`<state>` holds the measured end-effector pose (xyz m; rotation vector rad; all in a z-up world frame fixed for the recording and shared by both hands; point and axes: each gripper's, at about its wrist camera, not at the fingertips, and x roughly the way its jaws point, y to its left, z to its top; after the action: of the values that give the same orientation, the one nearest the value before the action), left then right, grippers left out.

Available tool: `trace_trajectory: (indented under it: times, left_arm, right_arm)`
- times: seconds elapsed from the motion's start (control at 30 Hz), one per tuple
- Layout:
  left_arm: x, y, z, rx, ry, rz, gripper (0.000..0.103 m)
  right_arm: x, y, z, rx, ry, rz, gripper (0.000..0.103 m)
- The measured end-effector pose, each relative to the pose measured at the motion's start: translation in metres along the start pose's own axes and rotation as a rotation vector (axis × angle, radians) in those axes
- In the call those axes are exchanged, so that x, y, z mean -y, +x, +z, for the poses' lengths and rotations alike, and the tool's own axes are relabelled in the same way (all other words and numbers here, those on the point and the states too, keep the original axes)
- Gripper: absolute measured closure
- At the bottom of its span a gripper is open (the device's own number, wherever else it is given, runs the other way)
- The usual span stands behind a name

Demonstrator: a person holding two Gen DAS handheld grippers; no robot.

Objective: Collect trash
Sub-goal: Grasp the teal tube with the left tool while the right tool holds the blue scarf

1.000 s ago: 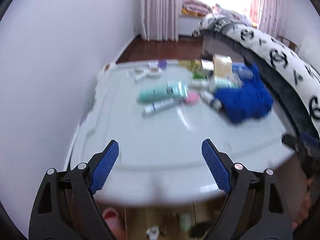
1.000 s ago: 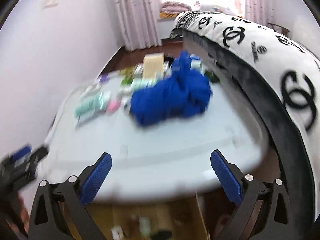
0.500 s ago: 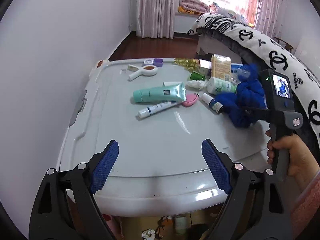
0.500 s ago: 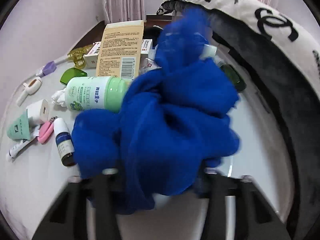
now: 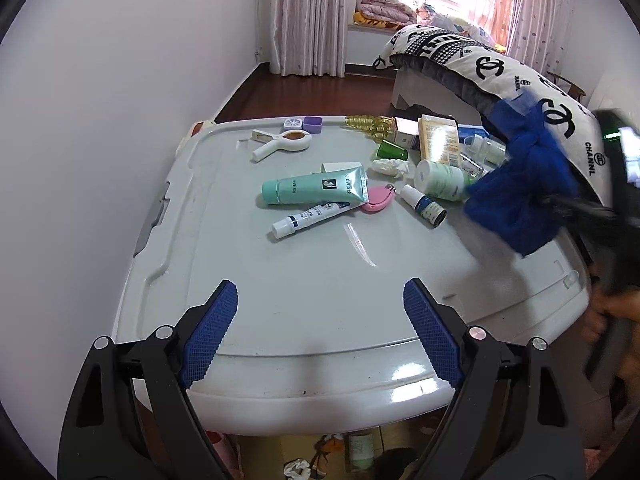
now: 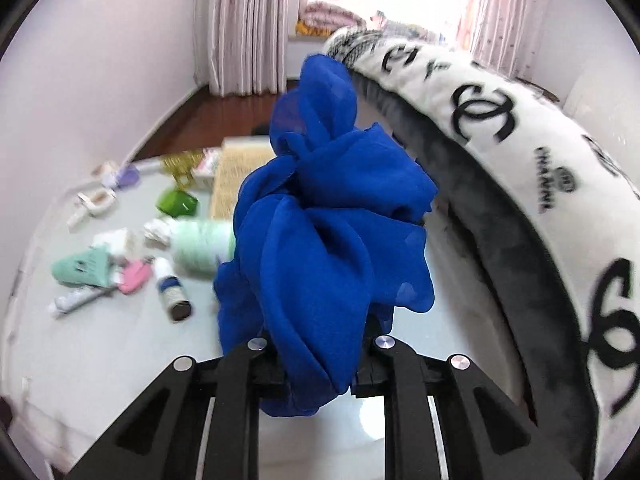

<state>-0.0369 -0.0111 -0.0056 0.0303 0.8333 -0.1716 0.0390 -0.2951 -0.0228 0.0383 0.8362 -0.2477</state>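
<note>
Blue cloth (image 6: 320,240) pinched in the right gripper (image 6: 316,364), lifted off the grey lid (image 5: 304,280).
Its jaws are pressed together on the fabric, which bunches upward ahead of them. The left gripper (image 5: 320,320) hangs with jaws spread wide and empty over the lid's near edge; beyond them lie a white tube (image 5: 312,216), a teal tube (image 5: 316,188), then a crumpled tissue (image 5: 390,167).

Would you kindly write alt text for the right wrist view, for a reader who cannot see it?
The right gripper is shut on a bunched blue cloth, lifted above a grey table. Blurred tubes and bottles lie at left; a logo-print blanket runs along the right.
</note>
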Motion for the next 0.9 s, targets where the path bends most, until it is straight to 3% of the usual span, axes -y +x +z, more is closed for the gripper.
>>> trace_trajectory:
  times: [0.23, 0.3, 0.37, 0.5, 0.6, 0.67, 0.77, 0.83, 0.9]
  left_arm:
    - [-0.007, 0.016, 0.012, -0.018, 0.003, 0.012, 0.020]
    - [-0.007, 0.034, 0.032, -0.027, 0.029, -0.006, 0.020]
    - [-0.002, 0.052, 0.050, -0.014, 0.076, 0.026, 0.020]
    - [0.001, 0.109, 0.085, -0.068, 0.086, -0.011, 0.020]
    - [-0.003, 0.150, 0.100, -0.116, 0.093, 0.021, 0.020]
    - [-0.004, 0.162, 0.106, -0.138, 0.147, 0.001, 0.020]
    - [-0.002, 0.163, 0.104, -0.131, 0.323, -0.035, 0.020]
    - [-0.003, 0.165, 0.100, -0.164, 0.425, -0.078, 0.020]
    - [-0.002, 0.171, 0.095, -0.202, 0.498, -0.073, 0.024]
  right_arm:
    - [0.022, -0.103, -0.047, 0.125, 0.028, 0.110, 0.085]
    - [0.027, -0.127, -0.065, 0.136, 0.036, 0.147, 0.085]
    - [0.030, -0.146, -0.080, 0.151, 0.040, 0.168, 0.085]
    - [0.035, -0.164, -0.106, 0.184, 0.045, 0.220, 0.085]
    - [0.030, -0.155, -0.112, 0.168, 0.008, 0.218, 0.084]
    - [0.028, -0.145, -0.113, 0.138, 0.011, 0.236, 0.084]
    - [0.027, -0.135, -0.116, 0.103, 0.010, 0.258, 0.084]
    - [0.026, -0.131, -0.117, 0.087, 0.024, 0.287, 0.084]
    - [0.021, -0.130, -0.117, 0.081, 0.019, 0.297, 0.084]
